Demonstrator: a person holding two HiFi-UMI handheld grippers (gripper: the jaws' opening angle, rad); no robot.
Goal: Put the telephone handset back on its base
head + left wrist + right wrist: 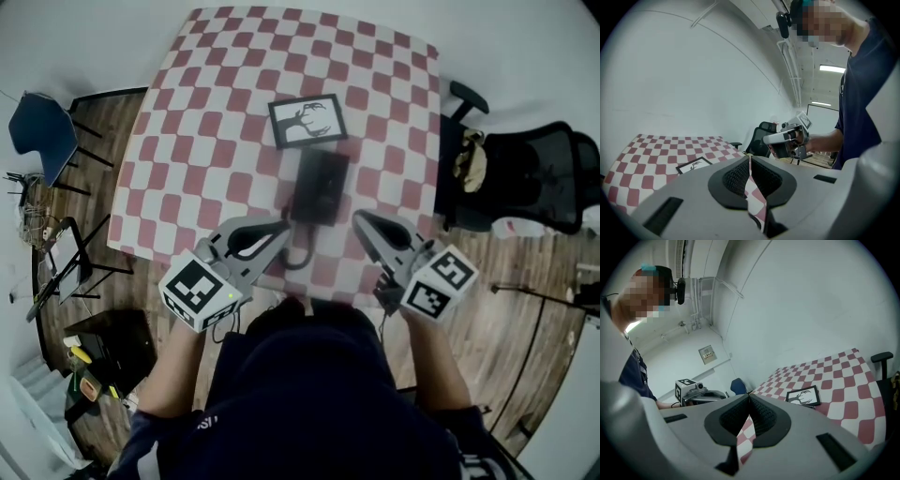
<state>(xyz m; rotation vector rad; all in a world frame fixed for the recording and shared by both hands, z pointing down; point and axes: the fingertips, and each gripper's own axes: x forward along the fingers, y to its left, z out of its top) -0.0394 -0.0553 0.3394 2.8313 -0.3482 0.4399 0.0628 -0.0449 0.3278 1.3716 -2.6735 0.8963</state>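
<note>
In the head view a black telephone [319,186] lies near the middle of the red-and-white checked table [187,169], blurred, with its cord [298,259] curling toward the near edge. I cannot tell how the handset sits on the base. My left gripper [284,225] is held just left of the phone's near end and is shut with nothing in it; in the left gripper view its pads [740,176] meet over bare cloth. My right gripper [357,217] hangs just right of the phone, also shut and empty. The phone does not show in either gripper view.
A framed deer picture [307,120] lies on the table beyond the phone. A black office chair [525,178] stands off the table's right side and a blue chair [42,127] off its left. The near table edge runs just under both grippers.
</note>
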